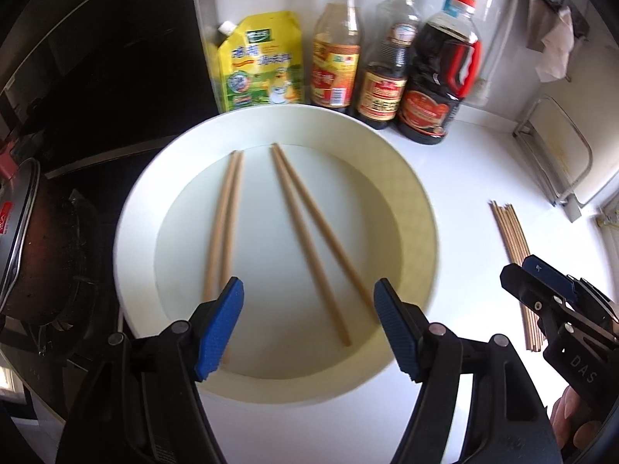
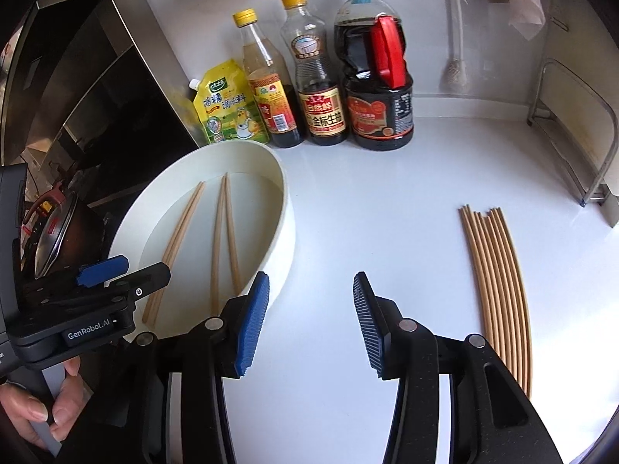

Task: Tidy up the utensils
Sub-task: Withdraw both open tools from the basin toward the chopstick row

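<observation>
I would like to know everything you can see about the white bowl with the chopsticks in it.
The white bowl is round, wide and shallow, with a smooth, upright wall and a flat, pale floor; it looks like ceramic or plastic. It stands upright on the white counter, beside the stove and in front of a yellow pouch and three bottles. Four wooden chopsticks lie inside, in two loose pairs. The tongs touch neither bowl nor chopsticks.

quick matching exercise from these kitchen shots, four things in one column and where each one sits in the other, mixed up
Things:
1. two pairs of chopsticks
2. bundle of chopsticks
3. yellow pouch
4. red-capped bottle

Places:
A. right end of the bottle row
B. inside the white bowl
C. flat on the bare counter
D. left of the bottles

Pairs: 1-B, 2-C, 3-D, 4-A
</observation>
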Motion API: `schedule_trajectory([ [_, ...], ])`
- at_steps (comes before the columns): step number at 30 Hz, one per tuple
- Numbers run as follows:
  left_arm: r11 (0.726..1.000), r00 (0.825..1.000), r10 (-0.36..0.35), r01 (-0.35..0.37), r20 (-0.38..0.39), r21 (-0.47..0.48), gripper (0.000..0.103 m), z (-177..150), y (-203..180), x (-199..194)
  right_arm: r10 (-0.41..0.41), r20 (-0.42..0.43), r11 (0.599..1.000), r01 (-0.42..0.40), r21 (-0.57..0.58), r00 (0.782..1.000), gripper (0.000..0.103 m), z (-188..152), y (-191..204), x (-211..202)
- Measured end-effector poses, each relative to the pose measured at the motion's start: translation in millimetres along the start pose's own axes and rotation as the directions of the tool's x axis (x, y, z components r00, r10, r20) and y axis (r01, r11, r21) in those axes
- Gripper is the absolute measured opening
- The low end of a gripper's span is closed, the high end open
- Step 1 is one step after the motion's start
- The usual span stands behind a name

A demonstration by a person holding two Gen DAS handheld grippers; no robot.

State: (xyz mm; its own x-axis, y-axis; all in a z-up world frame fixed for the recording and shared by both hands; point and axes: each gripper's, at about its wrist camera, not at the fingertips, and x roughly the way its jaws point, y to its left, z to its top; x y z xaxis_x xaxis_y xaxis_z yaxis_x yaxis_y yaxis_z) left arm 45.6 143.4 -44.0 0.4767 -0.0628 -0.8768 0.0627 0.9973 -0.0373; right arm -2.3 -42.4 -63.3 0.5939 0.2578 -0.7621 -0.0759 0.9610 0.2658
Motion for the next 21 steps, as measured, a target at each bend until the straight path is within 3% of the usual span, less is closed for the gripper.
schedule_trajectory([
  [13, 0.992, 0.997, -0.081, 0.079, 0.010, 0.102, 0.071, -5, -98, -9, -0.071, 0.024, 0.995, 0.069, 0.077, 0.997, 0.048, -18, -80, -49],
  [21, 0.989, 0.995, -0.101, 0.101, -0.006, 0.108, 0.072, -10, -137, -5, -0.092, 0.015, 0.991, 0.090, 0.098, 0.996, 0.050, -26, -119, -62],
])
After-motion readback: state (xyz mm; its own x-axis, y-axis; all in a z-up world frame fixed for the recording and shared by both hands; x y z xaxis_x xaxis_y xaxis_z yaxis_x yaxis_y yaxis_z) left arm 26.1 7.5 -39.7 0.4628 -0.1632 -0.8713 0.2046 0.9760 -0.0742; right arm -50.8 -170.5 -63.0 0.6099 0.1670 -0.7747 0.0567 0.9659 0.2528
